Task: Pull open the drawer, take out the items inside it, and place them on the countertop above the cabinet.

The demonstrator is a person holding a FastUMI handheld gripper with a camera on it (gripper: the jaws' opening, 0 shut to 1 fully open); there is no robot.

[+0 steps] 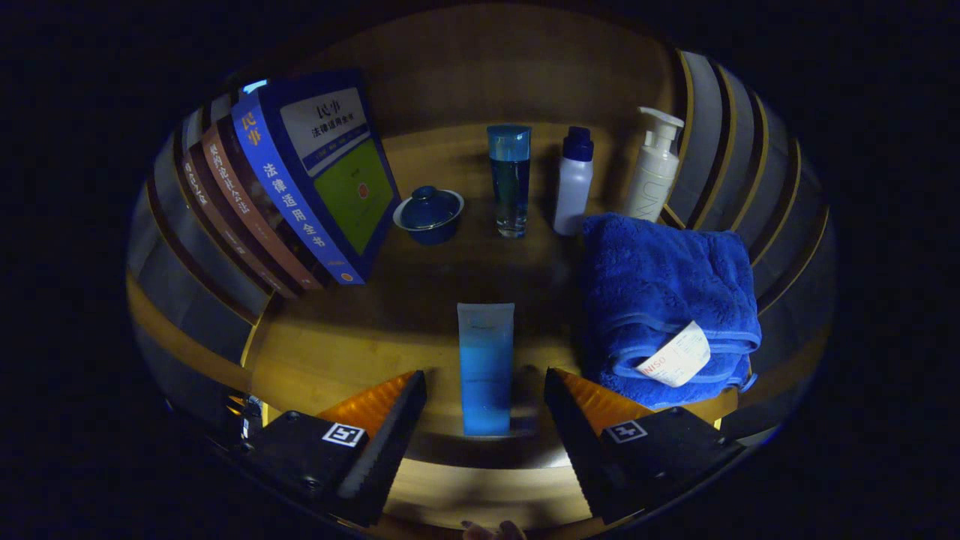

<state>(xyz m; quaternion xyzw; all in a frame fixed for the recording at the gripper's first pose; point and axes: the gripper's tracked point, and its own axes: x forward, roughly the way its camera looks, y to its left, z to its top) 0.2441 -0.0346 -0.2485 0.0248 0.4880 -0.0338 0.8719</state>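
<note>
Okay, we've got the gripper (485, 420) spread wide, fingers either side of a blue tube (485, 367) standing on the wooden countertop (337, 345), not touching it. Just right of the tube, a folded blue towel (664, 292) w/ a paper tag. Beyond the fingers, along the back: small blue lidded bowl (428, 214), clear blue bottle (510, 180), white bottle w/ dark cap (574, 187), white pump bottle (654, 169). Left side, a row of books (300, 187) leaning. We can't see the drawer from here.
</note>
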